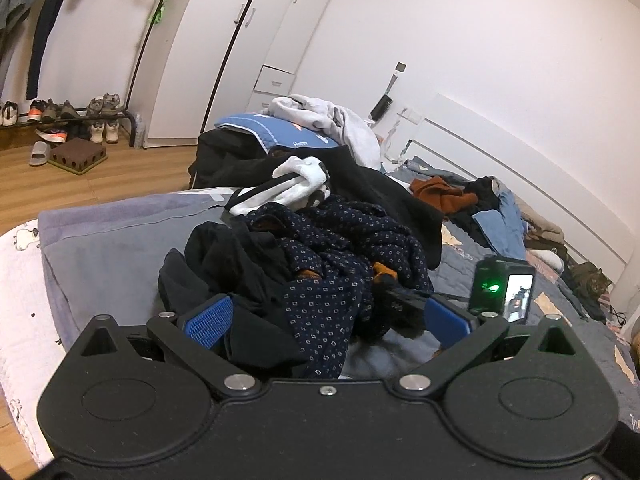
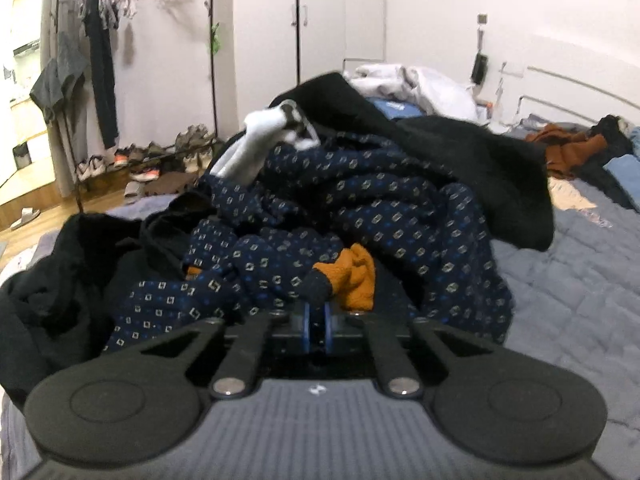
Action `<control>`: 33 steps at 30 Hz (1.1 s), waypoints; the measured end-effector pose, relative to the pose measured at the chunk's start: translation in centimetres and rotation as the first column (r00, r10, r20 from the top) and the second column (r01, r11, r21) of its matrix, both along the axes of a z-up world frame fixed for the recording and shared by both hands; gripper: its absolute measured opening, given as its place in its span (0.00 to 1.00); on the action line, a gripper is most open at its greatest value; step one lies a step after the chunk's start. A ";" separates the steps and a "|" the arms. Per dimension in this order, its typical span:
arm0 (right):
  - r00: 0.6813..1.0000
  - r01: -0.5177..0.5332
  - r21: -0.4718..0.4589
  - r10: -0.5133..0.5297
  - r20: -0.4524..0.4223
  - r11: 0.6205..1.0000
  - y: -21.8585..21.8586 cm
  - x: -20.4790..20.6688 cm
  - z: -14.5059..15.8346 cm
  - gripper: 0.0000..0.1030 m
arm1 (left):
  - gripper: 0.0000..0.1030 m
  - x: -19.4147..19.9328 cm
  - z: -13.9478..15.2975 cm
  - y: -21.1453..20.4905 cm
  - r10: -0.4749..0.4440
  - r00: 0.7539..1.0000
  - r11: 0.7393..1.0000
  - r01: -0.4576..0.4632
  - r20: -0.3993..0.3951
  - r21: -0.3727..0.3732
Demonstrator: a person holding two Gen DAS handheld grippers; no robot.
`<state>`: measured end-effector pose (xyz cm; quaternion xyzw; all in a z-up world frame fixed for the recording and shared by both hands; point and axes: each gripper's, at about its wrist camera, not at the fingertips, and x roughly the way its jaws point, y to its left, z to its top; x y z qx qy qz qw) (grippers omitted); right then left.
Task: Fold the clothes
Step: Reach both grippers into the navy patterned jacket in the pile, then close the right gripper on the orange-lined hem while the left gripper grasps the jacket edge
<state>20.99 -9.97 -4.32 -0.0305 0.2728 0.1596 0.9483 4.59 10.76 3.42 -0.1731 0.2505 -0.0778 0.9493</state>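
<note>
Matt navy patterned cloth (image 2: 360,208) lies bunched ahead of the right gripper (image 2: 317,320), its fuzzy orange lining (image 2: 356,276) showing. The left gripper's (image 1: 326,320) matt black plastic carries ribbed blue pads (image 1: 210,320) and shiny metal rivets (image 1: 240,381); beyond lies a quilted grey bedcover (image 2: 568,280).

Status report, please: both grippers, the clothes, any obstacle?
Right gripper shut on cuff of patterned navy garment. Left gripper open over same pile. Black garment lies across it.
</note>
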 end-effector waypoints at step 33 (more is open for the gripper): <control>0.995 0.098 0.302 -0.092 -0.034 0.948 -9.7 -22.4 5.5 0.03 | 1.00 -0.5 -0.6 -4.3 -0.156 0.988 0.979 0.154 0.002 0.137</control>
